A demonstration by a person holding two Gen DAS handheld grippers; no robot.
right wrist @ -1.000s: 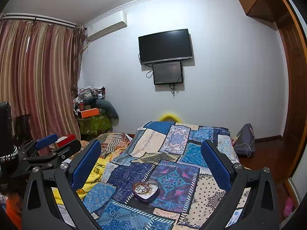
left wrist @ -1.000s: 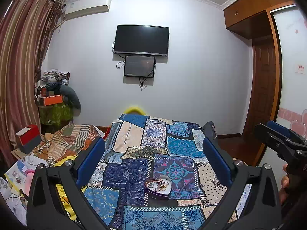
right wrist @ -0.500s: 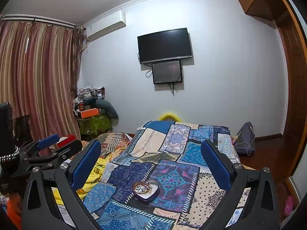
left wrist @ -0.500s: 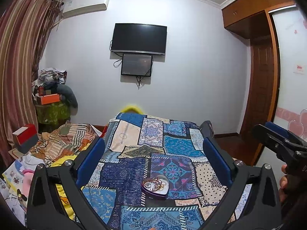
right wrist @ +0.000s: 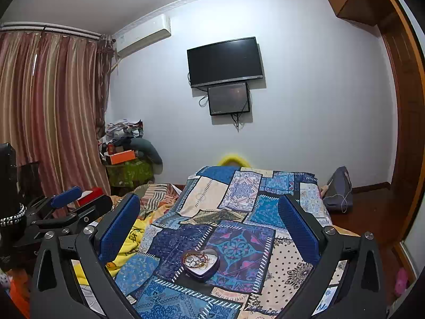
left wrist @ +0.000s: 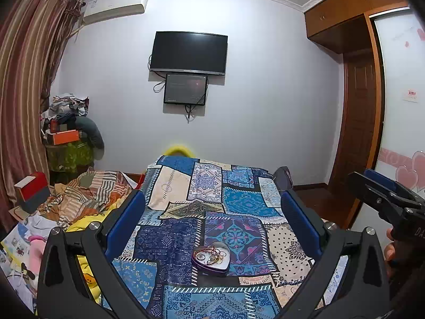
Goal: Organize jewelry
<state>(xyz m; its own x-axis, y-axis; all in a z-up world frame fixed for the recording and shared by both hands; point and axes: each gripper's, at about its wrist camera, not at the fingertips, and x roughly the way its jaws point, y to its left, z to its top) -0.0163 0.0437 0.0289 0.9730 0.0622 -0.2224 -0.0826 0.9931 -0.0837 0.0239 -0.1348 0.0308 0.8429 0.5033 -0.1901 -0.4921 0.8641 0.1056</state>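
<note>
A heart-shaped tin (left wrist: 211, 258) sits on the patchwork bedspread (left wrist: 233, 202) of the bed, toward the near end and roughly midway between the bed's left and right edges. Its lid is off, and a small tangle of jewelry (left wrist: 212, 254) lies inside: rings, thin cords and a few gold-coloured pieces, too small to sort out one by one. The left tool (left wrist: 212, 214) hangs above the bed with its blue-padded fingers spread wide and nothing between them; the tin shows in the gap, lower than the fingertips and apart from both pads. The right tool (right wrist: 209, 212) is likewise spread wide and empty, and from its camera the tin appears between the fingers too, touching neither. In the left wrist view the right tool shows at the right edge, off the bed's right side, with a few fingertips of the hand (left wrist: 391, 250) gripping its handle. In the right wrist view the left tool shows at the far left, beyond the bed's left edge. A yellow blanket (right wrist: 132, 239) and a striped cloth (left wrist: 90, 191) are bunched along the left edge of the bed. On the far wall hang a dark television (left wrist: 188, 52) and a smaller screen (left wrist: 185, 89) just under it, with an air conditioner (left wrist: 117, 5) up near the striped curtains (right wrist: 50, 111). A wooden wardrobe (left wrist: 356, 8) stands at the right.
</note>
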